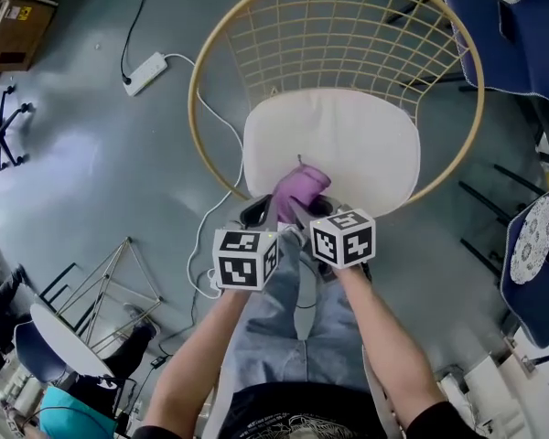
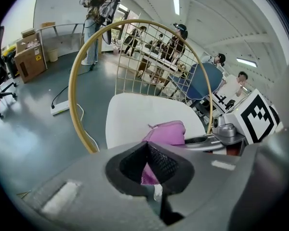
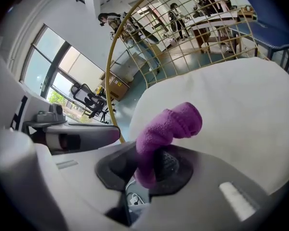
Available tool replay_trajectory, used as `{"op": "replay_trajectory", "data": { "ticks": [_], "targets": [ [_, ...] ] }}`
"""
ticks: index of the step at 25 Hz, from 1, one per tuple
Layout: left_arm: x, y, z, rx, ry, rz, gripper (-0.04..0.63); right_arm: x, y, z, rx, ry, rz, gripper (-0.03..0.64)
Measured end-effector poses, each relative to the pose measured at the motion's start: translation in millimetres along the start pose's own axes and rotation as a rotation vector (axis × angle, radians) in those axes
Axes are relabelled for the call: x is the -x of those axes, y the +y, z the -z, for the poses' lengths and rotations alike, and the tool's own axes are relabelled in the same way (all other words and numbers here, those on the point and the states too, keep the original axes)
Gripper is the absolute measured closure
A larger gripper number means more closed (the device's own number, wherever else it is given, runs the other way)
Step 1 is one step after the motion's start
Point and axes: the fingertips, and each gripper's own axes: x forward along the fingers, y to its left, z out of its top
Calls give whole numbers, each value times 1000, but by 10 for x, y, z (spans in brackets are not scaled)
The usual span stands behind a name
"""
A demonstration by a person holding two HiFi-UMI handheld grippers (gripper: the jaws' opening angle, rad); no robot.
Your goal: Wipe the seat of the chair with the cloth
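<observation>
Right gripper [image 3: 151, 170] clamped shut on purple cloth [image 3: 168, 124], which sticks up over white chair seat [image 1: 348, 135]. Left gripper [image 2: 147, 165] pinches the cloth's other end.

The left hand-held gripper [image 2: 147, 146] pinches the purple cloth [image 2: 167, 132] over the white chair seat [image 2: 135, 112].

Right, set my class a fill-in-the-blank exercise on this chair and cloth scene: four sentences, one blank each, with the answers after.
1. The cloth is ___ in colour.
2. The right gripper is shut on the ___.
3. The seat is ___ in colour.
4. The power strip lies on the ___.
Missing words: purple; cloth; white; floor.
</observation>
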Motion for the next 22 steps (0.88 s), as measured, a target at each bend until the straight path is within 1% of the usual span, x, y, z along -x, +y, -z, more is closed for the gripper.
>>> {"op": "replay_trajectory", "data": {
  "ticks": [3, 5, 15, 22],
  "targets": [
    [-16, 99, 26, -2, 10, -2, 598, -86, 3, 40, -8, 4, 7, 555],
    [-59, 61, 54, -9, 20, -2, 598, -64, -58, 83, -16, 6, 9, 555],
    [-284, -494, 158, -33, 37, 4, 598, 345, -558, 179, -25, -10, 25, 557],
    [-354, -845, 221, -52, 46, 18, 598, 710, -938, 200, -35, -31, 73, 555]
  ]
}}
